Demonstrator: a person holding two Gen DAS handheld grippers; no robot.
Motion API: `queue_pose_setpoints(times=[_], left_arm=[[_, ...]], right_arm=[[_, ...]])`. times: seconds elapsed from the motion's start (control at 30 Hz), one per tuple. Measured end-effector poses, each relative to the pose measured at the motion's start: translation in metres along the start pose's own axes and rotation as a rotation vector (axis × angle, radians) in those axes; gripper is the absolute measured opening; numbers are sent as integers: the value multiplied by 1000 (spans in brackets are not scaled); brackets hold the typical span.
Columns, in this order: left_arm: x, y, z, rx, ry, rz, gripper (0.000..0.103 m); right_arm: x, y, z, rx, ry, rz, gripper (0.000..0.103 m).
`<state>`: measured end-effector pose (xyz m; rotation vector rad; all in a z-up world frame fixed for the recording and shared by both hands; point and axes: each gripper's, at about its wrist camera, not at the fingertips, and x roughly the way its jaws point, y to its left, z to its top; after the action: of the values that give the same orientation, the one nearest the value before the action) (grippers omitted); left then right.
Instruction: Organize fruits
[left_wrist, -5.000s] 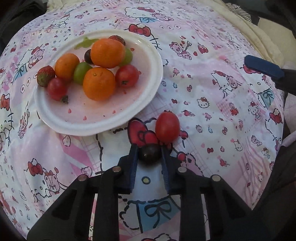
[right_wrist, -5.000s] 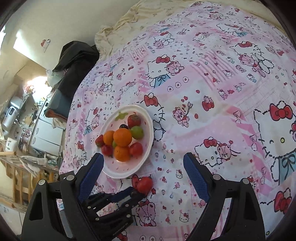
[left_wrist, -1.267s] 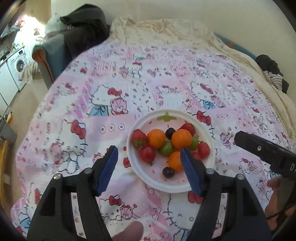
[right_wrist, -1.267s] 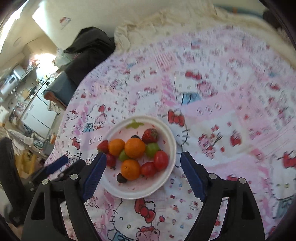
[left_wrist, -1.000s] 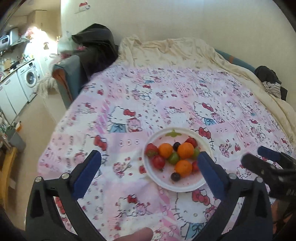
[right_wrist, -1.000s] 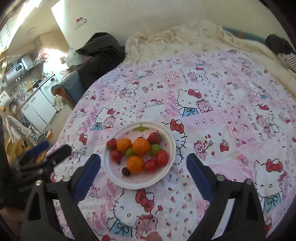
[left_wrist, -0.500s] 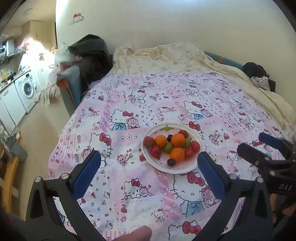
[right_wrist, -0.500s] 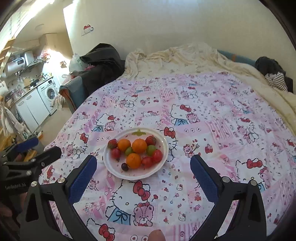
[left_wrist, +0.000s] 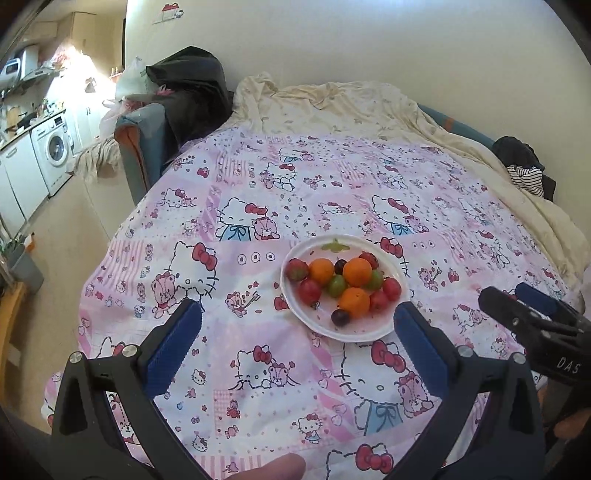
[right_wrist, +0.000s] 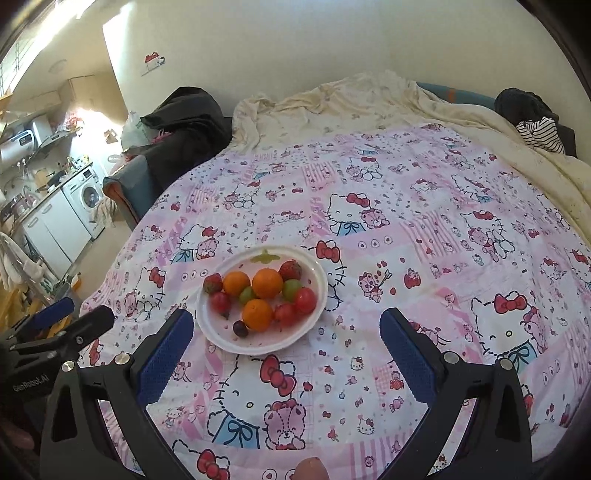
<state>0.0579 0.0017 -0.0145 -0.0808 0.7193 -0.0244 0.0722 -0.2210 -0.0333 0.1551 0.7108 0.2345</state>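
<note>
With all fruit seen on the plate (left_wrist: 397, 275), both claws (left claw (left_wrist: 297, 341), right claw (right_wrist: 286, 350), each spread apart and empty) are best kept clear of it.

On the plate (left_wrist: 369, 334), oranges (left_wrist: 357, 272) hide parts of the grapes (left_wrist: 336, 285); kitchen clutter left of it is too small to tell.

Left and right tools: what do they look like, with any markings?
Both the left tool and the right tool have black angular frames, silver screw heads and blue textured pads inside each finger. White lettering shows on both bodies, "DAS" on the right one.
</note>
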Motion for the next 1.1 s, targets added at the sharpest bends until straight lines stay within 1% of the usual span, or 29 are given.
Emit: queue_pose_setpoints(times=[0.5,0.8,1.1], left_arm=[[1,1,0,-7,12,-3,103],[1,0,-1,-6,10,-3,103],[0,0,-1,-12,13,-7,103]], right_arm=[[0,3,-2,-15,8,0,103],[-1,8,-3,-45,5,-6,103],[0,8,-3,-36,12,3,103]])
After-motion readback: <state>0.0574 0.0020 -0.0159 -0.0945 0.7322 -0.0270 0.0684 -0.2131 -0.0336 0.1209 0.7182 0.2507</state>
